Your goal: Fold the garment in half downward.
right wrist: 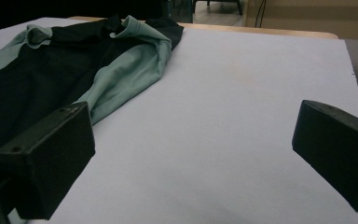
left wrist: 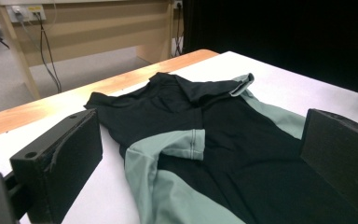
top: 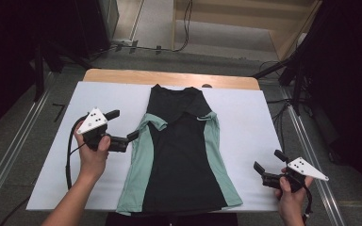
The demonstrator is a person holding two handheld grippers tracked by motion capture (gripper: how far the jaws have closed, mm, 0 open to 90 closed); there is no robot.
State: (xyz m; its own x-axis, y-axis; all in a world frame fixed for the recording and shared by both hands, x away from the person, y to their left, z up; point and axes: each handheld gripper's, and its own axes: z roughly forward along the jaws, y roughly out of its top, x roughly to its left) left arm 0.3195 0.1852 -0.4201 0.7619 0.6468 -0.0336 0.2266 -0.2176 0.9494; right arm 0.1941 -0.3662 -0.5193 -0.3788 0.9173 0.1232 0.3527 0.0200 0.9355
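From the high view I have the black and green shirt (top: pixel 179 155) lying flat down the middle of the white sheet (top: pixel 245 127) that covers the table (top: pixel 169 77), collar at the far end, hem at my near edge, both short sleeves folded in over the chest. My left gripper (top: pixel 122 126) hovers just beside the shirt's left green side panel, jaws spread wide and holding nothing; in the left gripper view the folded green sleeve (left wrist: pixel 182 142) sits between the two black jaws (farther off, not touched by them). My right gripper (top: pixel 269 161) hangs over bare sheet near the right edge of the table, apart from the shirt, jaws also wide with nothing in them. In the right gripper view, the shirt's green edge (right wrist: pixel 121 74) lies beyond the left-hand jaw.
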